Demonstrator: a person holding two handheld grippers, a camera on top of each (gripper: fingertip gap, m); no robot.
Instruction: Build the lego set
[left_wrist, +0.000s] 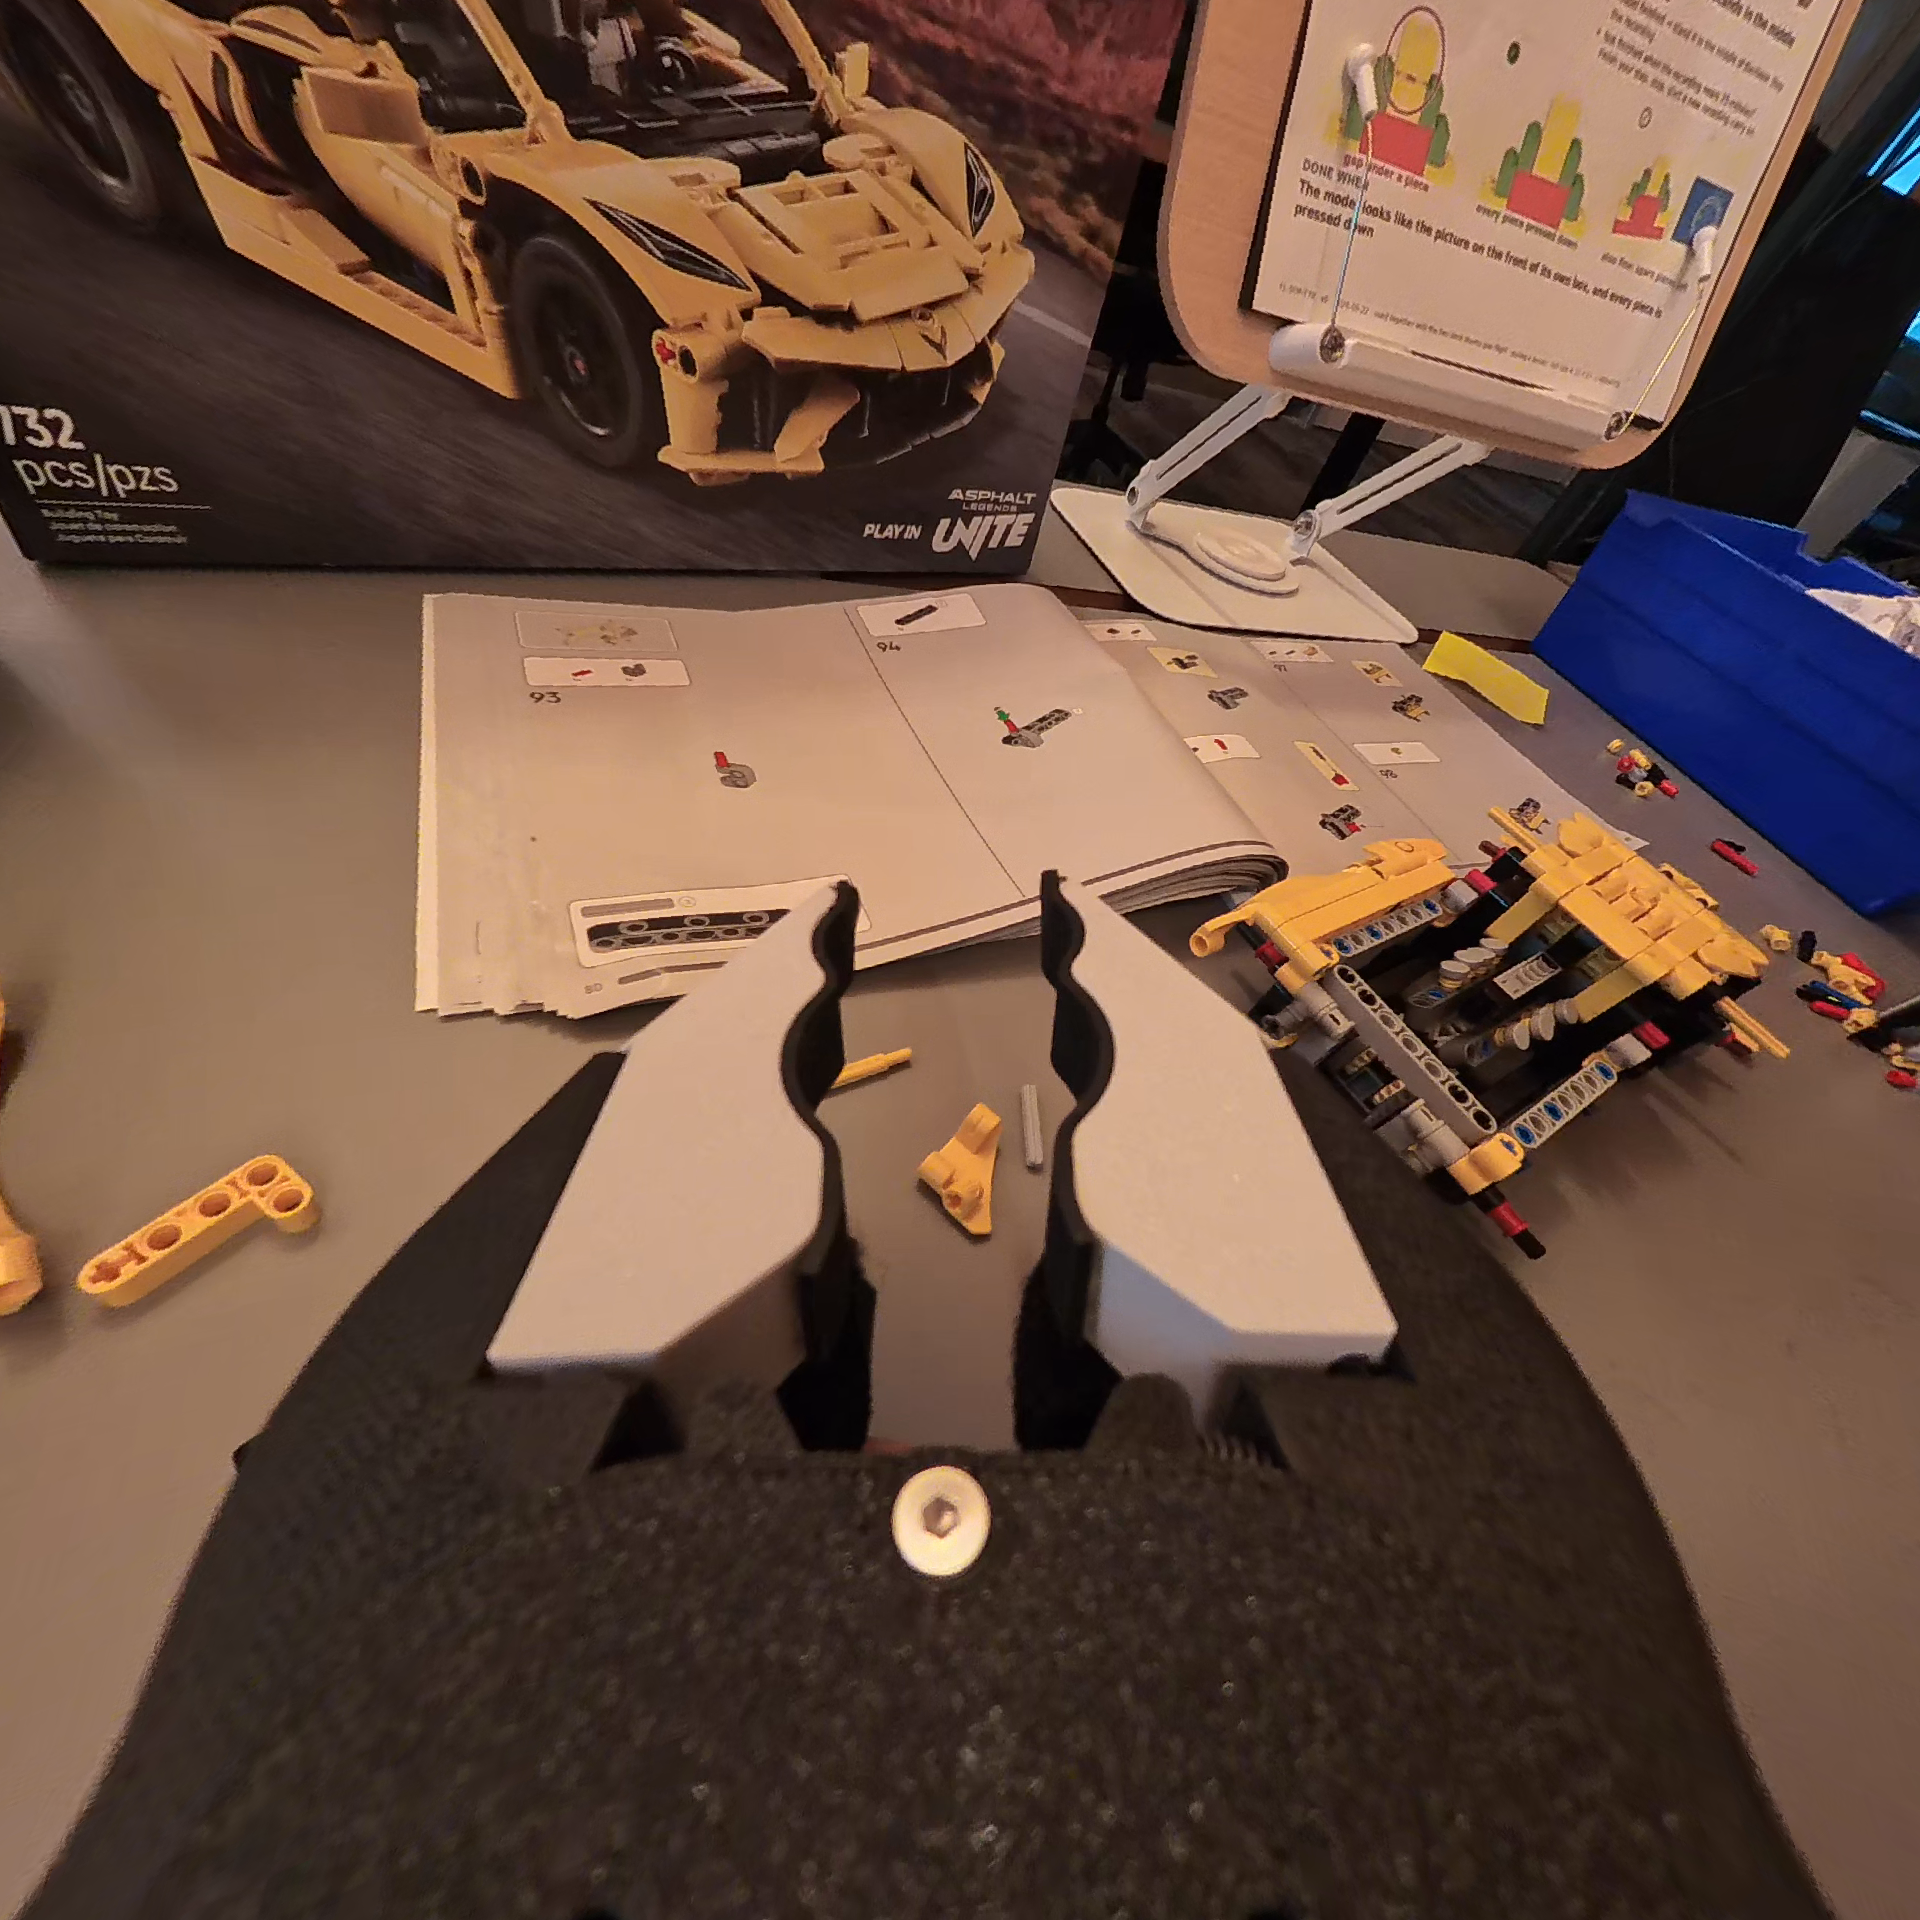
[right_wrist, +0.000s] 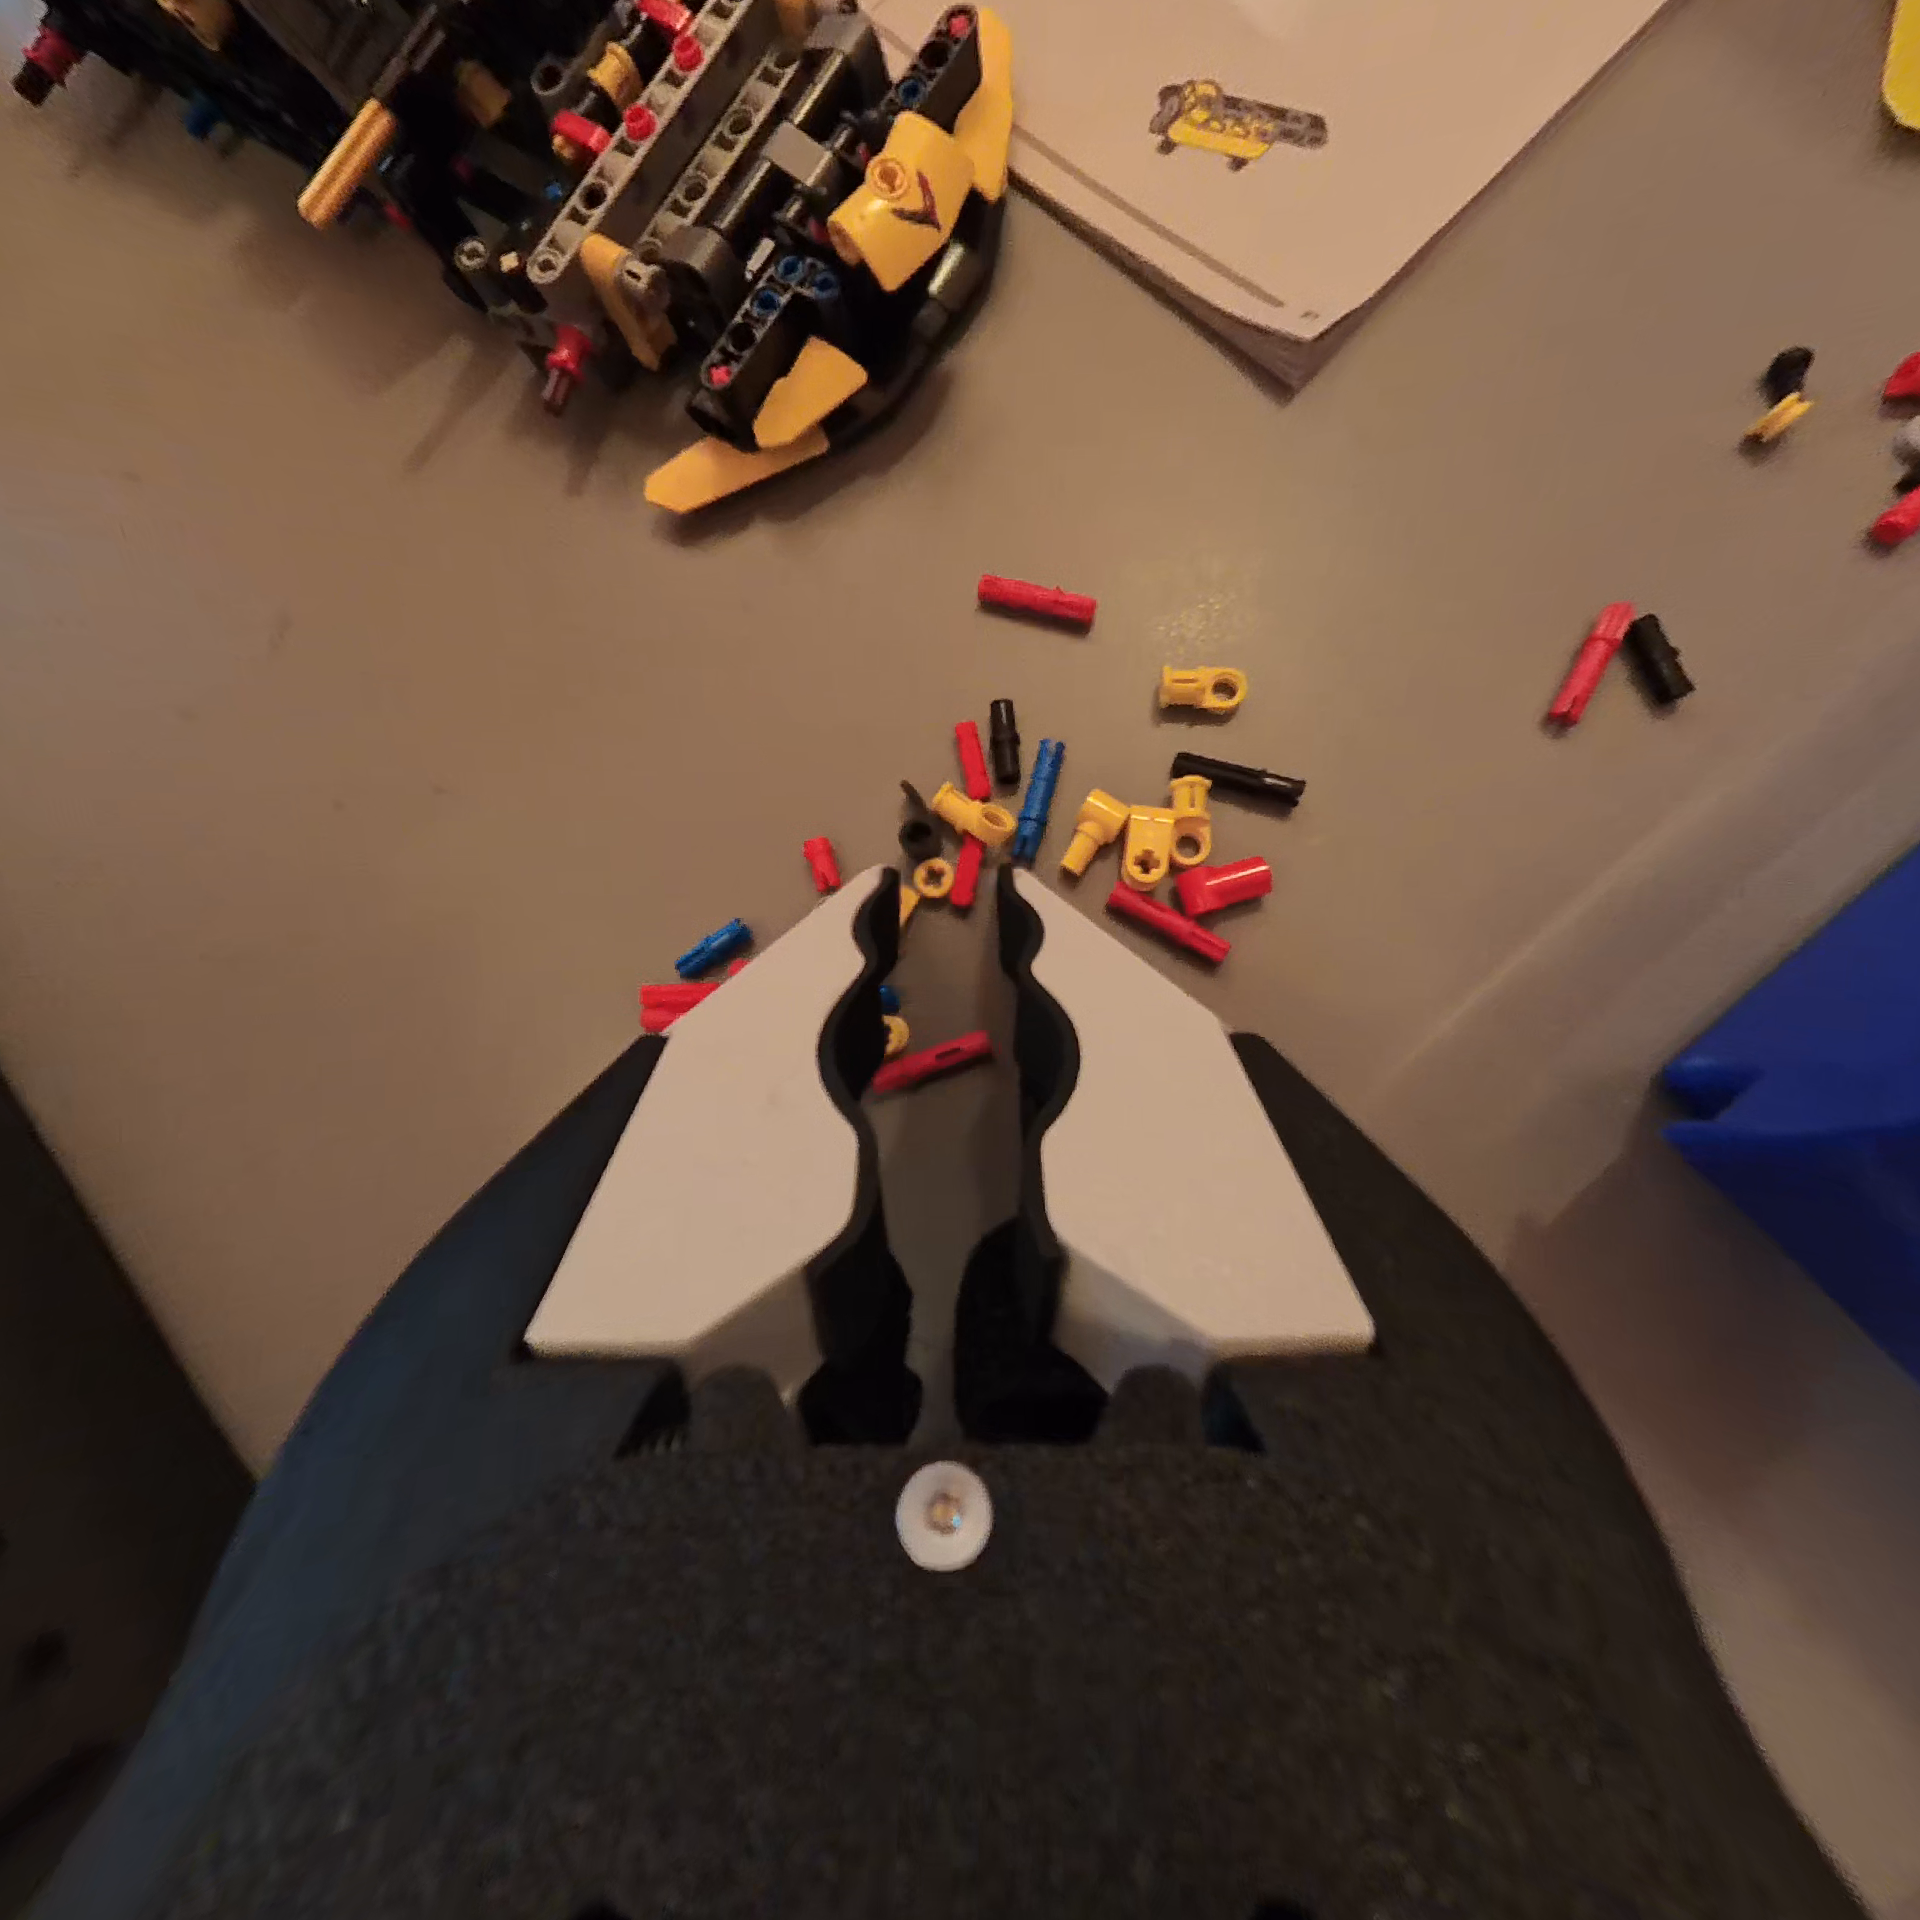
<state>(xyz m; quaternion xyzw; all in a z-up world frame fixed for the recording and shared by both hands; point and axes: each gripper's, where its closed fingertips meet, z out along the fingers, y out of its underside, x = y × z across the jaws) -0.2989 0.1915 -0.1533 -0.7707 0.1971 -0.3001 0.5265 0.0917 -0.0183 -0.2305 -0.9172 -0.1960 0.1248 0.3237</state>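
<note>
The half-built yellow and black car model lies on the grey table right of my left gripper; it also shows at the top left of the right wrist view. My left gripper is open and empty above a small yellow piece, a thin grey axle and a yellow pin. My right gripper is open and empty, low over a heap of small red, blue, black and yellow pins. A red pin lies between its fingers.
The open instruction booklet lies behind the left gripper, with the set's box upright behind it. A paper stand is at the back right. A blue bin stands right. A yellow angled beam lies left. Spacing between my two grippers at the tips: around 45 cm. The small yellow piece lies around 8 cm away from my left fingertips. The thin grey axle is about 8 cm from my left fingertips and 40 cm from my right.
</note>
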